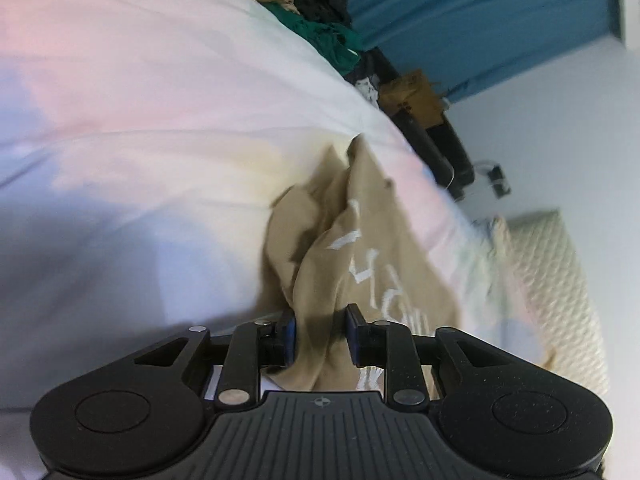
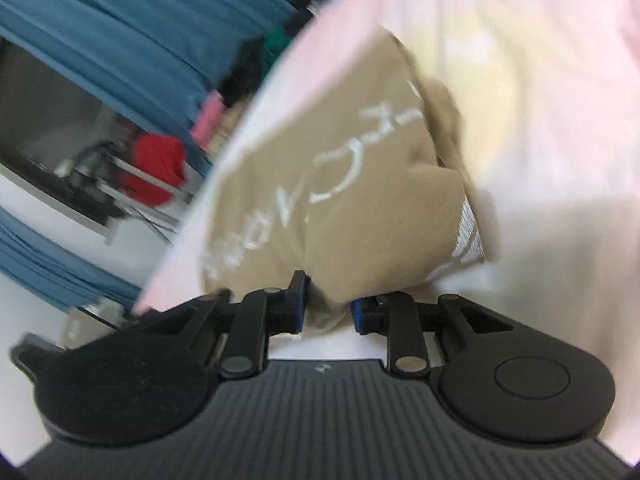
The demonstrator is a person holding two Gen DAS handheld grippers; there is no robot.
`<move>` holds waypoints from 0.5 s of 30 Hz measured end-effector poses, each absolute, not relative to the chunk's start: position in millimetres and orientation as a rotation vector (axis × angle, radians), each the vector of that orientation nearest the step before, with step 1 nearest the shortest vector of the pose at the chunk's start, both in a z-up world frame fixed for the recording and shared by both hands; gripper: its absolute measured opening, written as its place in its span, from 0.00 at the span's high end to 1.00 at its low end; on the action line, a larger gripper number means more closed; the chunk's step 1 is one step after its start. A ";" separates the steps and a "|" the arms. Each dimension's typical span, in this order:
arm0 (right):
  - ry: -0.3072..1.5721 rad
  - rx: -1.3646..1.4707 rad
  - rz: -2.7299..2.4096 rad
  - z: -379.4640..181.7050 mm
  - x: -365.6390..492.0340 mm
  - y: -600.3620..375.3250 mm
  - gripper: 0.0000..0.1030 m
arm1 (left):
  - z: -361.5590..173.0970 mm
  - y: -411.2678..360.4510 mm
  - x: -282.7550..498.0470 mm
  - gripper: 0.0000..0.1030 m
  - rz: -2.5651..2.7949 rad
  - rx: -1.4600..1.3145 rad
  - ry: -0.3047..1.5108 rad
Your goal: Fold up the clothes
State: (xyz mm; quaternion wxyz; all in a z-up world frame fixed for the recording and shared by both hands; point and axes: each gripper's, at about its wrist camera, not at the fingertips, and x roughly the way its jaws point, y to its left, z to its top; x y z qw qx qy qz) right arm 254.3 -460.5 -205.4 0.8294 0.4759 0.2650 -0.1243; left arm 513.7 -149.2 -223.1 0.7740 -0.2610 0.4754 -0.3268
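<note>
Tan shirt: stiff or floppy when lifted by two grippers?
Likely floppy: the tan shirt bunches in soft folds between the left gripper fingers. Probably light, since it drapes loosely at the right gripper. It may sag mid-span over the bedsheet.

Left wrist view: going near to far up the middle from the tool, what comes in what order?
Left tool → tan garment with white lettering → pastel bedsheet → pile of dark and green clothes → blue curtain.

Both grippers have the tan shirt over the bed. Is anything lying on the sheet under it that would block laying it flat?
Nothing visible does. The sheet around the tan shirt looks bare; the pile of clothes sits at the bed's far edge, apart. Blur hides fine detail.
</note>
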 end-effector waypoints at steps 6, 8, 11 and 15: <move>0.635 1.066 -0.340 -171.2 237.3 -464.2 0.72 | -179.1 -149.6 489.7 0.41 -0.713 -0.295 0.956; 0.640 1.011 -0.368 -146.8 225.5 -461.4 0.72 | -148.8 -144.8 469.2 0.34 -0.713 -0.233 0.927; 0.606 0.915 -0.365 -105.9 197.4 -452.2 0.72 | -107.3 -143.0 443.3 0.24 -0.720 -0.162 0.851; 0.518 0.743 -0.348 -46.1 163.3 -432.6 0.42 | -52.2 -132.2 395.5 0.11 -0.728 -0.062 0.736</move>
